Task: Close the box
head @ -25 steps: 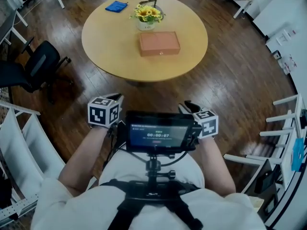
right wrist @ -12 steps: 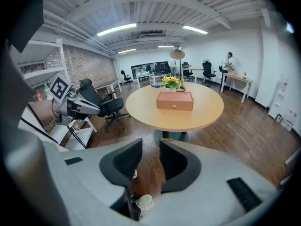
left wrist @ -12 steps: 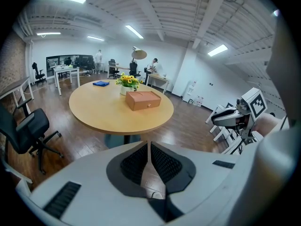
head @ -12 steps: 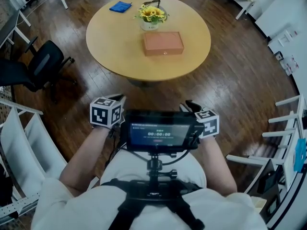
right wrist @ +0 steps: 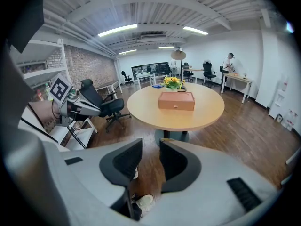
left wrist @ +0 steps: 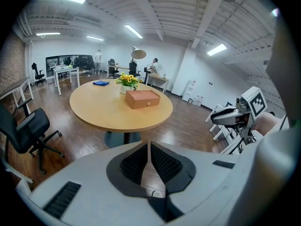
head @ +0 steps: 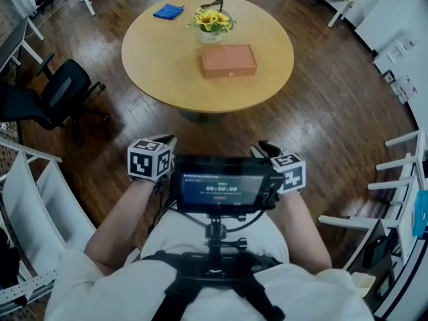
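A brown box [head: 229, 61] with a small front clasp lies on the round wooden table [head: 167, 59], its lid down flat; it also shows as the box [left wrist: 142, 99] and the box [right wrist: 176, 100]. Both grippers are held close to the person's body, well short of the table. My left gripper [head: 165, 139] has its jaws together with nothing between them, seen at the left gripper [left wrist: 149, 145]. My right gripper [head: 263, 147] stands slightly open and empty, its gap showing floor at the right gripper [right wrist: 150, 144].
A pot of yellow flowers [head: 211, 24] stands just behind the box, and a blue cloth [head: 168, 11] lies at the table's far left. A black office chair [head: 50, 99] is left of the table. White racks [head: 401, 172] stand at the right, white shelving [head: 27, 199] at the left.
The table and box have drifted slightly right in the head view. Both grippers stay near the body, jaws unchanged.
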Motion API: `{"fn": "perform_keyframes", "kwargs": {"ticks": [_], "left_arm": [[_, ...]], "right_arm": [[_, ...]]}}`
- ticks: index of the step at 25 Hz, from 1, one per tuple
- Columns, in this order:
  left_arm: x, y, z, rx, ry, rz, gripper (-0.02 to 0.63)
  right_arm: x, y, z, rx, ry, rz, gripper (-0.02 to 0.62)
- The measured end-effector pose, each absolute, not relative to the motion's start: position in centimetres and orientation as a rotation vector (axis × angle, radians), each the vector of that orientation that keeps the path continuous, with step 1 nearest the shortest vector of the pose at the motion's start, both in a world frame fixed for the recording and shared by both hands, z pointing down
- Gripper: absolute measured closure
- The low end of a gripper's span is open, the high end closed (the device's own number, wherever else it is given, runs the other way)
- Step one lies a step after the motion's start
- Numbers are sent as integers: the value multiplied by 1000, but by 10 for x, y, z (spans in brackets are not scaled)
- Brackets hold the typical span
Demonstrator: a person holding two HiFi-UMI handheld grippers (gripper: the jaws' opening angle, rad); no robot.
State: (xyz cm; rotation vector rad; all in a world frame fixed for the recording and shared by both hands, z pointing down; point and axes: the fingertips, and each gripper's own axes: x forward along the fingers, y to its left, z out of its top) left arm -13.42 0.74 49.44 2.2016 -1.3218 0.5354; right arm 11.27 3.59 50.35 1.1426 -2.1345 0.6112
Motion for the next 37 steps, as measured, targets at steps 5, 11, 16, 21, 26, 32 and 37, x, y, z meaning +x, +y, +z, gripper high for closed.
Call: {"fn": "perform_keyframes", "kwargs": {"ticks": [5, 11, 16, 21, 26, 32, 37], "left_arm": [[-134, 10, 495, 2198, -1324, 539, 588], [-138, 15, 500, 2179, -1334, 540, 588], [-142, 19, 505, 2159, -1337, 542, 588], [-141, 20, 508, 2156, -1339, 551, 588], [-137, 20, 508, 2161, -1335, 561, 588], [-134, 19, 510, 2164, -1330, 570, 588], [-119, 19, 509, 2163, -1327, 580, 588]], "right_arm": [[112, 37, 503, 1137, -2142, 608, 471], [109, 37, 503, 1122, -2147, 586, 472], [108, 37, 508, 1106, -2135, 580, 477], [107, 38, 513, 1098, -2139, 593, 477], [108, 40, 517, 1092, -2150, 602, 477], [110, 40, 521, 1091, -2152, 615, 477], [123, 36, 523, 1099, -2160, 614, 477]]}}
